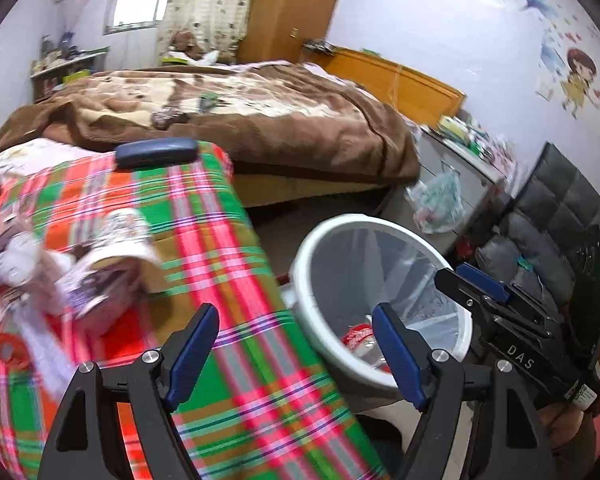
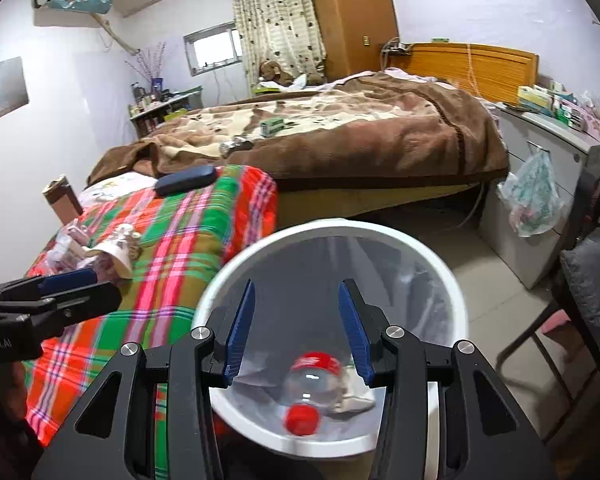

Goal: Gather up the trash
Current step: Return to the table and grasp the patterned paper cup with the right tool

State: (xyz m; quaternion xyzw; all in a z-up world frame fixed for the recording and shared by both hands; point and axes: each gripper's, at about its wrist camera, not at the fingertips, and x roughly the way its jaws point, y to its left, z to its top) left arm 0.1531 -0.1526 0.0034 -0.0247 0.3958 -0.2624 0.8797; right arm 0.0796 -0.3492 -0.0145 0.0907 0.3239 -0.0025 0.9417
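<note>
A white trash bin [image 2: 456,300] with a clear liner stands on the floor beside a plaid-covered surface [image 2: 172,232]. A clear plastic bottle [image 2: 316,388] with a red cap and label lies inside it, also in the left wrist view [image 1: 360,336]. My right gripper [image 2: 298,332] is open and empty above the bin mouth. My left gripper [image 1: 296,360] is open and empty, over the plaid edge next to the bin [image 1: 324,364]. A paper cup and crumpled wrappers [image 1: 100,256] lie on the plaid to the left, also in the right wrist view [image 2: 112,248].
A dark glasses case [image 1: 156,152] lies at the plaid's far end. A bed with a brown blanket [image 2: 360,132] is behind, with small items on it. A grey cabinet with a hanging plastic bag [image 2: 534,196] and a dark chair [image 2: 588,276] stand right.
</note>
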